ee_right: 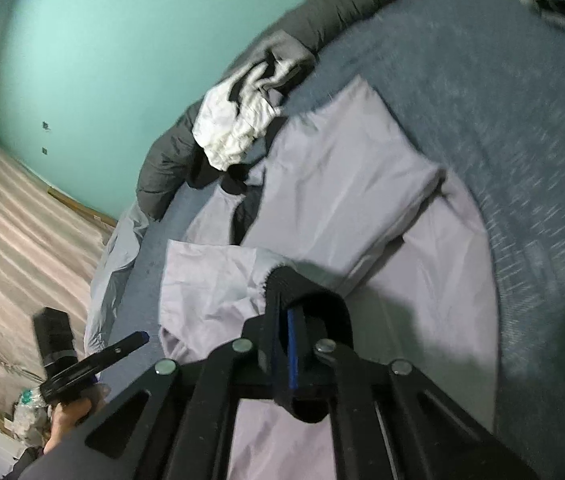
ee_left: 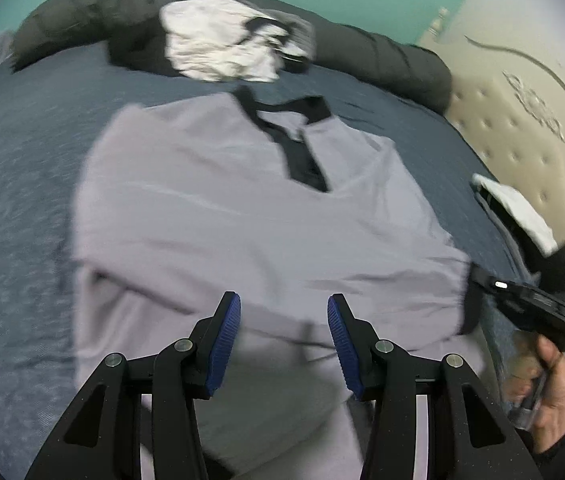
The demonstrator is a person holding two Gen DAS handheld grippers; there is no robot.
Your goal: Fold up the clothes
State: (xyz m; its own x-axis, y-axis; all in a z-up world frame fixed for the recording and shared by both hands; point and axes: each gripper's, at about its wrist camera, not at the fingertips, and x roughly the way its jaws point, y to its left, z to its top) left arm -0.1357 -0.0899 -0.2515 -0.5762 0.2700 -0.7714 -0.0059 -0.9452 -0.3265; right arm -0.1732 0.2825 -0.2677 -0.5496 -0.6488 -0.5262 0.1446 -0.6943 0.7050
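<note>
Bed (ee_left: 14, 160): a blue-grey cover fills most of the left wrist view, with a dark quilted roll (ee_left: 382, 60) along its far edge, upper frame, and a padded cream headboard (ee_left: 522, 128) at right.

Lavender jacket (ee_left: 242, 220): spread face up at frame centre on the bed, black collar and zip placket (ee_left: 302, 152) toward the top. In the right wrist view one sleeve is already laid across the body at centre, so the garment appears partly folded.

Crumpled white-and-grey garment (ee_left: 218, 44): upper centre, resting against the dark roll, apart from the jacket's collar.

Right gripper (ee_right: 288, 344): lower centre of its own view, fingers drawn tight on the sleeve's black elastic cuff (ee_right: 306, 292), which wraps around them; the sleeve trails to the left, lifted off the cover.

Left gripper (ee_left: 284, 340): lower centre of its view, blue pads (ee_left: 224, 348) spread wide with nothing between them, hovering above the jacket's lower body.

Step in hand, as judged: folding the second sleeve inward. The next move likely calls for carrying the cuff over the jacket's body and laying it flat beside the first sleeve, while the empty gripper pins or smooths the cloth. Motion blur softens the fabric edges.
</note>
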